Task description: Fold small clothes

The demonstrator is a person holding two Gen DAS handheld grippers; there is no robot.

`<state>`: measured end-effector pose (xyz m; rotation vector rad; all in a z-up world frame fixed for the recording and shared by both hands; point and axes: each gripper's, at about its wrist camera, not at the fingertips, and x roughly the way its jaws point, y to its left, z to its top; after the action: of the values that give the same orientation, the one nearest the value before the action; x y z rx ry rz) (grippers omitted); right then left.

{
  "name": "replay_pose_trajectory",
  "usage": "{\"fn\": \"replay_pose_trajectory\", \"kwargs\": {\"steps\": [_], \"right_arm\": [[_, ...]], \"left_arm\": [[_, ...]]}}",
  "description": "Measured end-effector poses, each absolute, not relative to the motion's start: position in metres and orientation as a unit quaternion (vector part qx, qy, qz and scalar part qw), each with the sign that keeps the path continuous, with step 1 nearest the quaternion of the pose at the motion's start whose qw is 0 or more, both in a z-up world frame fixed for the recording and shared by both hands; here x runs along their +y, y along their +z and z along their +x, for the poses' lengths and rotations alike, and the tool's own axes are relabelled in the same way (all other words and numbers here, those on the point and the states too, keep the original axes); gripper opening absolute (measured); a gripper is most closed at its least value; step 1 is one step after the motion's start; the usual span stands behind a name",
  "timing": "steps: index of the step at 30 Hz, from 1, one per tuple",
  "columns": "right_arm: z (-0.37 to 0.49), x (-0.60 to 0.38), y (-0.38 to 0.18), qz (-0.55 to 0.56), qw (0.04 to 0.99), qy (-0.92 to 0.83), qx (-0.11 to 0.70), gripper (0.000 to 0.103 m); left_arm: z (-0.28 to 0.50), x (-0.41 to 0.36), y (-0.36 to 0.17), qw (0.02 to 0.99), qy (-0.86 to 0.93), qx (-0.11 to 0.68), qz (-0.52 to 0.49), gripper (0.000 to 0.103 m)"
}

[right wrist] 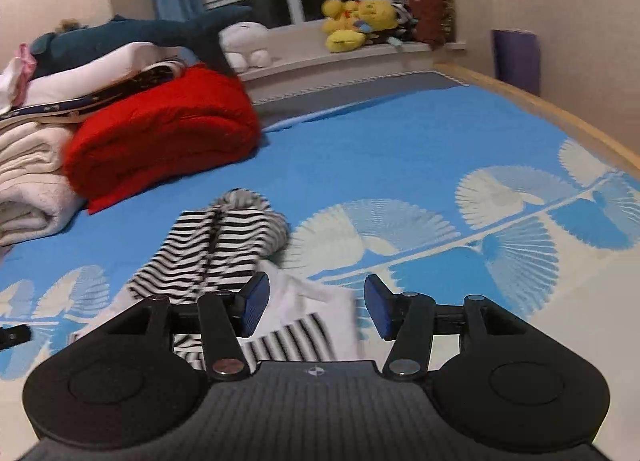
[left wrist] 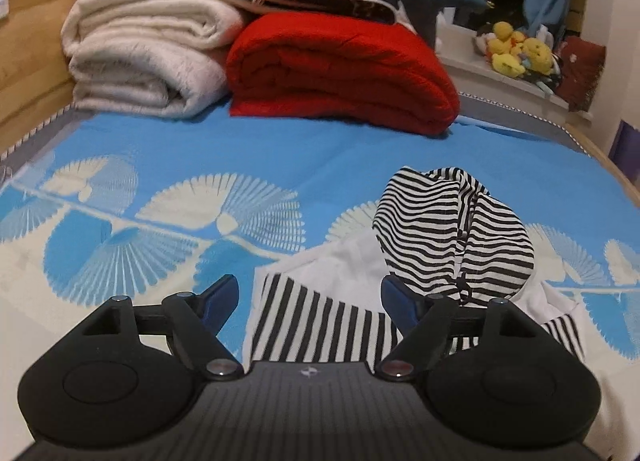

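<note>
A small black-and-white striped garment [left wrist: 448,233] lies bunched on the blue patterned bedspread [left wrist: 200,149], its hood heaped uppermost and a white panel with a striped band spread toward the cameras. It looks like thin knit cloth: light, limp and likely to slump or slide on itself, so it would probably handle best when pinched at a firm edge or corner, such as the striped hem or a shoulder seam, not at the loose hood. The left gripper [left wrist: 310,297] hovers just above the near hem with its blue pads wide apart and nothing between them. The right gripper [right wrist: 316,307] hangs over the white panel's right edge, pads moderately parted, gripping nothing. Farther back a folded red blanket [left wrist: 340,73] sits beside a stack of cream blankets [left wrist: 140,61], with yellow plush toys [right wrist: 356,21] on the windowsill beyond.
</note>
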<state>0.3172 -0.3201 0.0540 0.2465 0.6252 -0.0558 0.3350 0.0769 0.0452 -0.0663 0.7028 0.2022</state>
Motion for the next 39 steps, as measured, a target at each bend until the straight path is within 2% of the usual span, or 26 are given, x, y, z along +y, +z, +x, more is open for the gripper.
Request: {"fn": "replay_pose_trajectory", "kwargs": {"steps": [3, 5, 6, 9, 13, 18, 25, 27, 29, 31, 37, 39], "right_arm": [[0.319, -0.338, 0.054, 0.144, 0.937, -0.039, 0.316, 0.055], [0.322, -0.347, 0.056, 0.148, 0.934, -0.045, 0.323, 0.055], [0.323, -0.351, 0.056, 0.144, 0.932, -0.047, 0.328, 0.054], [0.328, -0.359, 0.056, 0.118, 0.930, -0.049, 0.344, 0.053], [0.334, -0.361, 0.049, 0.077, 0.925, -0.043, 0.368, 0.051], [0.341, -0.361, 0.038, 0.083, 0.917, -0.036, 0.389, 0.050], [0.352, -0.361, 0.026, 0.083, 0.910, -0.038, 0.404, 0.050], [0.355, -0.364, 0.020, 0.083, 0.906, -0.045, 0.413, 0.050], [0.359, -0.366, 0.015, 0.083, 0.901, -0.051, 0.423, 0.050], [0.361, -0.367, 0.011, 0.081, 0.899, -0.053, 0.428, 0.050], [0.363, -0.369, 0.001, 0.067, 0.895, -0.060, 0.436, 0.050], [0.364, -0.370, -0.002, 0.071, 0.892, -0.061, 0.443, 0.050]], "left_arm": [[0.340, 0.075, 0.048, 0.933, 0.069, 0.353, -0.010, 0.064], [0.353, 0.076, 0.049, 0.926, 0.054, 0.373, -0.011, 0.032], [0.362, 0.077, 0.050, 0.922, 0.053, 0.382, -0.013, 0.028], [0.401, 0.072, 0.057, 0.921, 0.041, 0.386, 0.002, 0.022], [0.473, 0.059, 0.055, 0.916, 0.016, 0.399, 0.027, 0.022], [0.575, 0.044, 0.032, 0.903, -0.003, 0.428, 0.041, 0.022], [0.685, 0.030, -0.017, 0.890, 0.009, 0.456, 0.003, 0.023], [0.708, 0.024, -0.029, 0.887, 0.008, 0.461, -0.005, 0.027], [0.727, 0.021, -0.040, 0.885, 0.007, 0.465, -0.016, 0.048], [0.742, 0.018, -0.050, 0.883, 0.012, 0.469, -0.026, 0.057], [0.775, 0.005, -0.078, 0.870, 0.000, 0.493, -0.021, 0.058], [0.774, 0.001, -0.085, 0.871, 0.004, 0.491, -0.002, 0.052]]}}
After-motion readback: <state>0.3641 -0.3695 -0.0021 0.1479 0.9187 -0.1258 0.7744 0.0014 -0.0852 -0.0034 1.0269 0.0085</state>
